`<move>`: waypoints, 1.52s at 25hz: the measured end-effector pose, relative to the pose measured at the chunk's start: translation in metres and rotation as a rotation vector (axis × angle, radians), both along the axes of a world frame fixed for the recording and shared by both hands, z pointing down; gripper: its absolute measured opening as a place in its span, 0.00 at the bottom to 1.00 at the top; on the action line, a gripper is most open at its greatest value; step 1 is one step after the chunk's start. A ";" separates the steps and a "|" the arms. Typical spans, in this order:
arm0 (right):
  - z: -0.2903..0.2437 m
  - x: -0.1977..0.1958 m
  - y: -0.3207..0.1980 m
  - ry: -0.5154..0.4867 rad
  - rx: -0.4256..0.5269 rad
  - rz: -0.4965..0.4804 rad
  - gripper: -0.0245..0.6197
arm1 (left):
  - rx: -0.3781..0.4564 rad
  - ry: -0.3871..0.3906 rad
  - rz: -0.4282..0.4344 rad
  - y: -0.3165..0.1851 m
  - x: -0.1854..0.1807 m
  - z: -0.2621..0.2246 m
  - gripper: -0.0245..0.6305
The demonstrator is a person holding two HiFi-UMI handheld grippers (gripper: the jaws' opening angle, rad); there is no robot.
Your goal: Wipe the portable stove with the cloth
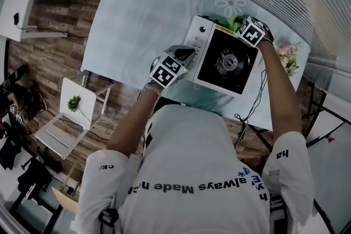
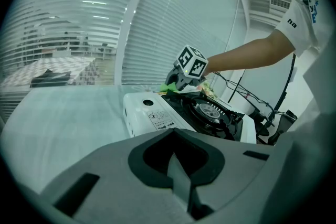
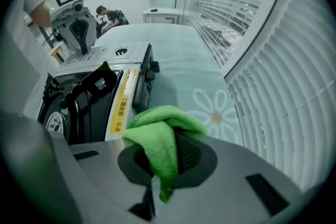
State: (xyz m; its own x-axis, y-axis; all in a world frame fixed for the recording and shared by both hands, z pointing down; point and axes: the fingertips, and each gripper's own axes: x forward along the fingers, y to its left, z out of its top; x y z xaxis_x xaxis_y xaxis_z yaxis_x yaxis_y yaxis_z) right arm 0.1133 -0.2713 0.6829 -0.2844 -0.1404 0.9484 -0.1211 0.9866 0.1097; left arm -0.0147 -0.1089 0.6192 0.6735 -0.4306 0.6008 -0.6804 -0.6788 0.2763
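The portable stove (image 1: 222, 57), white with a black burner top, stands on the table. My right gripper (image 1: 243, 28) is at its far edge, shut on a green cloth (image 1: 235, 23). In the right gripper view the cloth (image 3: 157, 136) bunches between the jaws of my right gripper (image 3: 160, 165), just above the stove's (image 3: 100, 97) yellow-labelled side. My left gripper (image 1: 187, 55) rests at the stove's left end by the knob panel, jaws shut with nothing in them. The left gripper (image 2: 178, 165) view looks over the stove (image 2: 173, 113) to the cloth (image 2: 169, 87).
A pale cloth with a flower print covers the table (image 1: 142, 19). A small flower pot (image 1: 288, 57) stands right of the stove and cables (image 1: 255, 96) hang off the near edge. A white chair (image 1: 74, 104) holding a green sprig is on the floor at left. Window blinds run behind the table.
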 end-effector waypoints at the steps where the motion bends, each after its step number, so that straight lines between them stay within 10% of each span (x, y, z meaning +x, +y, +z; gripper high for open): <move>1: 0.000 -0.006 -0.001 -0.008 0.004 0.005 0.08 | 0.001 0.000 0.001 0.000 0.000 0.000 0.05; 12: -0.039 -0.047 -0.028 -0.045 0.173 0.006 0.08 | 0.012 -0.017 0.013 0.009 -0.004 0.001 0.06; 22: -0.046 -0.176 -0.006 -0.024 0.263 -0.291 0.08 | -0.027 0.010 -0.027 0.052 -0.018 0.003 0.05; 38: 0.003 -0.222 0.041 0.139 0.071 -0.444 0.08 | -0.057 0.062 -0.050 0.088 -0.028 0.003 0.06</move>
State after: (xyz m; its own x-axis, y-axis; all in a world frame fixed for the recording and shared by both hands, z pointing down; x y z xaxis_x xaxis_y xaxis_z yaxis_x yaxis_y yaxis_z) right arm -0.1090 -0.2307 0.6860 -0.2021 -0.0999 0.9743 0.3316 0.9291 0.1640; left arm -0.0424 -0.0211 0.6220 0.6889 -0.4311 0.5827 -0.6933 -0.6266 0.3560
